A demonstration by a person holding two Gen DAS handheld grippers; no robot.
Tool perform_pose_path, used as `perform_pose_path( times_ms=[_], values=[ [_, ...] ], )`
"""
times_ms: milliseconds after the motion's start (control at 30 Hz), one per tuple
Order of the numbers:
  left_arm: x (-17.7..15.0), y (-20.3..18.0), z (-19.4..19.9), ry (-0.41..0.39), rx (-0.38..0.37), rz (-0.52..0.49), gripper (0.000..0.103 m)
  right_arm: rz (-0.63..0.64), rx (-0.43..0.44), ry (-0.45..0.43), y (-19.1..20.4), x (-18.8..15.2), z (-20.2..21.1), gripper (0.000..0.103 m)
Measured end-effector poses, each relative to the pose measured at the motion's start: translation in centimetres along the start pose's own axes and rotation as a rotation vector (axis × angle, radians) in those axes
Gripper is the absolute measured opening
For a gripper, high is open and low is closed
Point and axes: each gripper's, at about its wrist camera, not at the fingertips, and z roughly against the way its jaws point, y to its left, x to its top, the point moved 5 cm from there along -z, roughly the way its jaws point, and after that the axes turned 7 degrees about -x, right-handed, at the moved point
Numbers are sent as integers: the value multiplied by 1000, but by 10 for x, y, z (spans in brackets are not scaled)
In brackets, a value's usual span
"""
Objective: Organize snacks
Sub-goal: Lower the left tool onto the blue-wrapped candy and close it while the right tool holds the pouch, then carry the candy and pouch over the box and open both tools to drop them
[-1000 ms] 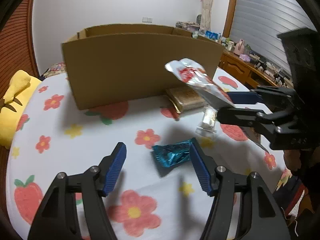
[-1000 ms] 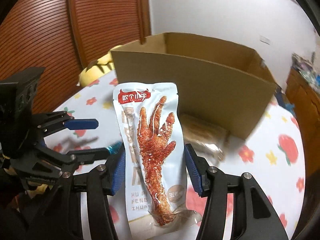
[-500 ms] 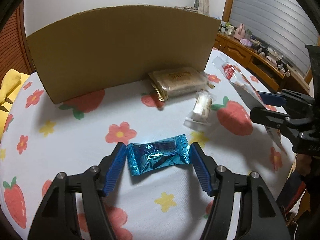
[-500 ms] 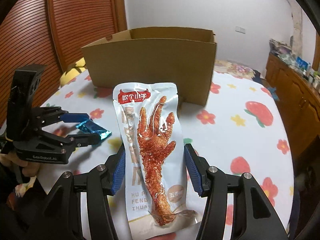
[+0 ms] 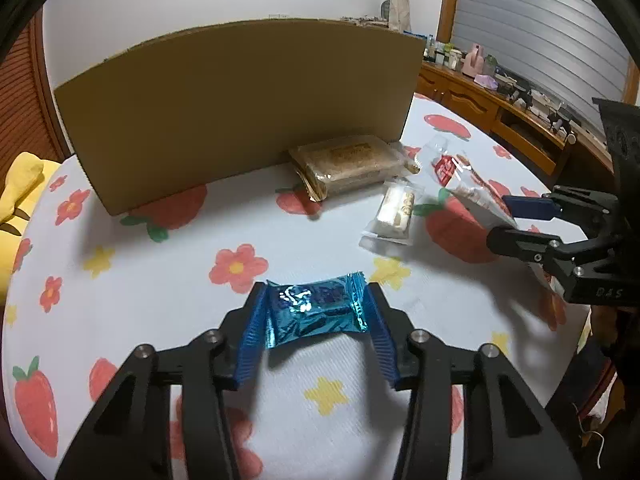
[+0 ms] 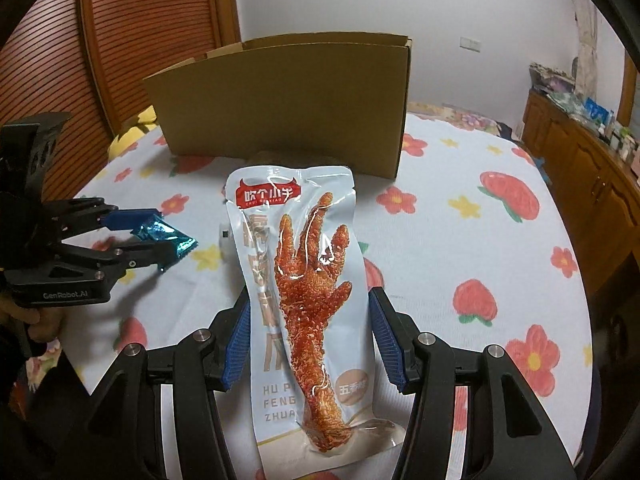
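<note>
Left gripper [image 5: 316,314]: fingers closed on a shiny blue foil candy wrapper [image 5: 315,313], apparently clear of the bench [image 5: 168,292]. Right gripper [image 6: 308,340]: fingers clamped on a pale plastic pouch printed with a red chicken foot [image 6: 304,280], held raised. Brown cardboard box [image 5: 240,108]: interior not visible. A clear-wrapped brown cake [image 5: 346,162] and small clear-wrapped biscuit [image 5: 394,210] remain outside. Assessment: both carried snacks undelivered; most of the job outstanding.

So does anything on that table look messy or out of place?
Mildly: a brown cake packet and a small clear-wrapped snack lie loose on the tablecloth outside the cardboard box. Nothing looks spilled or torn.
</note>
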Motion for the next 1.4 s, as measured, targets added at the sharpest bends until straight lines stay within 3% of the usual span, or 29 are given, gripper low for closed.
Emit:
perform_pose_path(
  times_ms=[200, 300, 400, 1000, 1400],
  values=[
    [-4, 2, 4, -6, 13, 3, 39, -6, -1, 5, -1, -3, 0, 57],
    [-5, 0, 7, -17, 24, -6, 31, -10, 1, 6, -2, -4, -1, 57],
    [-7, -2, 11, -25, 27, -13, 29, -15, 6, 12, -2, -6, -2, 57],
    [17, -11, 41, -114, 34, -30, 29, -11, 15, -11, -1, -3, 6, 57],
    [65, -13, 76, -206, 58, -76, 29, 40, 3, -115, 4, 49, 41, 56]
  ],
)
